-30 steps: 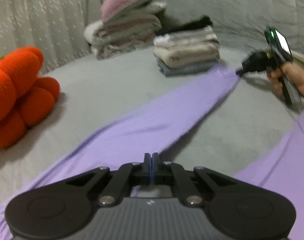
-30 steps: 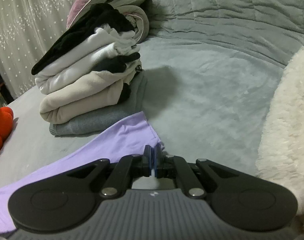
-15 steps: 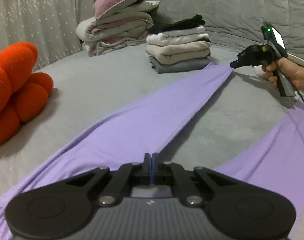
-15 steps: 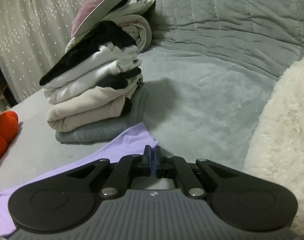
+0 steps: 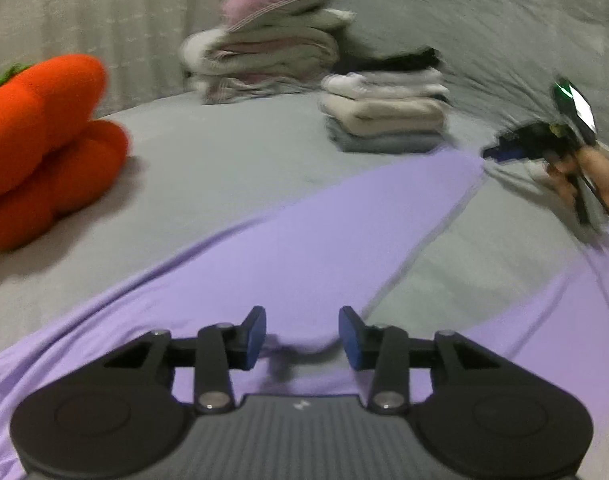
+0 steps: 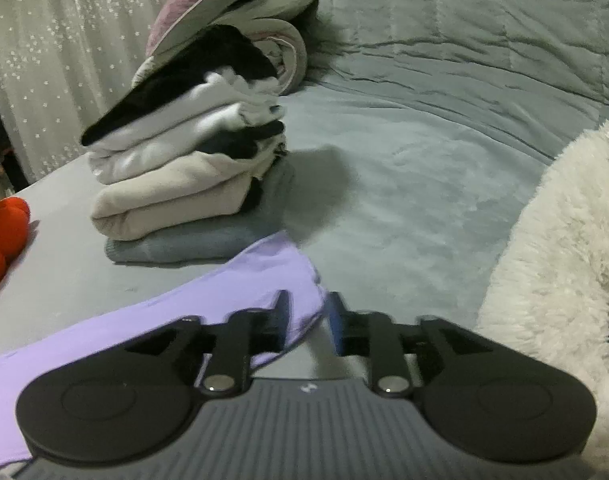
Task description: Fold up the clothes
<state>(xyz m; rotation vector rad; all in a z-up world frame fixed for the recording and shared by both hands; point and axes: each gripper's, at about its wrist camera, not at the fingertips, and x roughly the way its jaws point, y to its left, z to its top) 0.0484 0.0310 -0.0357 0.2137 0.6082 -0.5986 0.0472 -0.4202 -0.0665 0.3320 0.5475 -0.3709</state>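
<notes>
- Left gripper (image 5: pixel 302 333) — jaws spread wide, holding nothing, just above the lilac garment (image 5: pixel 312 248) lying flat on the grey bed (image 5: pixel 208 168).
- Right gripper (image 6: pixel 307 322) — jaws parted, empty, at the garment's far end.
- Beyond that end, a stack of folded clothes (image 6: pixel 188 184); bedding pile (image 5: pixel 264 48) behind.
- Orange plush (image 5: pixel 40 140) near the bed's left edge.

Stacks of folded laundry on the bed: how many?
2: a folded clothes stack near the purple garment's far end, and a bedding pile behind it. Others may be out of frame.
</notes>
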